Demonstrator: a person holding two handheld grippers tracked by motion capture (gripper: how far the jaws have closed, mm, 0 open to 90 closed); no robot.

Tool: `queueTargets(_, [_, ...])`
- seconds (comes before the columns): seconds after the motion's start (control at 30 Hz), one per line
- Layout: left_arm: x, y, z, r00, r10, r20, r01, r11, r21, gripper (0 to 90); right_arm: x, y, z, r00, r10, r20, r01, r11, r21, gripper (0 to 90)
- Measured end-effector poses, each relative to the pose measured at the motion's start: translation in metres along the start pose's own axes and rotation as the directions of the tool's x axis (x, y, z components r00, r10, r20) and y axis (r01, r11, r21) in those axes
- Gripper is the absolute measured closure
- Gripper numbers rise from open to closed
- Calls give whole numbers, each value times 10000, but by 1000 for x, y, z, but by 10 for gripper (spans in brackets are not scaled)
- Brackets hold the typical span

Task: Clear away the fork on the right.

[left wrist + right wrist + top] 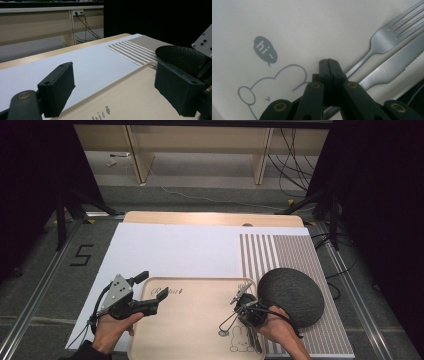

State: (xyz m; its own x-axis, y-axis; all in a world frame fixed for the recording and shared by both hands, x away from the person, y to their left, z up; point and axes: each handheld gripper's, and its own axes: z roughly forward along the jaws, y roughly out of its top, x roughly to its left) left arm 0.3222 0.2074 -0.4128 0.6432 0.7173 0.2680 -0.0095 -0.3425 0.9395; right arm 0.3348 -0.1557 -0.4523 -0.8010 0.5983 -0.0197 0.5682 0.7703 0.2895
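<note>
At the left of the high view, the left hand (114, 329) comes in from the bottom edge with its palm wrapped under the left gripper (152, 291), which lies nearly level and points right across the near-left corner of the tray (195, 320). Its jaws stand wide apart with nothing between them; the left gripper view looks between them over the tray's printed lettering toward the striped mat (135, 51) and the dark round plate (182, 57).

Further right, the right hand (277, 329) holds the right gripper (243, 296) tipped steeply down over the tray's right side. Its jaws are pressed together, gripping nothing. The fork (384, 40) and knife (394, 66) lie side by side on the tray just beside the closed tips, near the printed rabbit (272, 87)
</note>
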Motion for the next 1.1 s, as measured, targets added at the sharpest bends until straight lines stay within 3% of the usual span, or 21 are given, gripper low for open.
queueTargets(0.13, [0,0,0,10000,5,-10,-5,10000,3,159,-2,0,-5,9996,135,-256,-146,9989,-435,861])
queueTargets(0.27, [0,0,0,10000,-4,4,4,10000,-1,159,-5,-3,-9,9991,130,-406,-162,9969,-775,753])
queueTargets(0.4, [1,0,1,10000,40,-30,-40,10000,32,159,-8,-4,-14,9972,395,-642,-478,9900,-1326,621])
queueTargets(0.63, [1,0,1,10000,41,-17,-41,10000,36,159,-13,-9,-26,9896,815,-1189,-1069,9682,-2262,384])
queueTargets(0.83, [1,0,1,10000,76,-34,-76,10000,56,159,-19,-13,-32,9809,1119,-1589,-1537,9471,-2818,305])
queueTargets(1.1, [2,0,2,9999,101,-57,-100,9999,85,159,-28,-21,-42,9683,1658,-1869,-2243,9061,-3587,223])
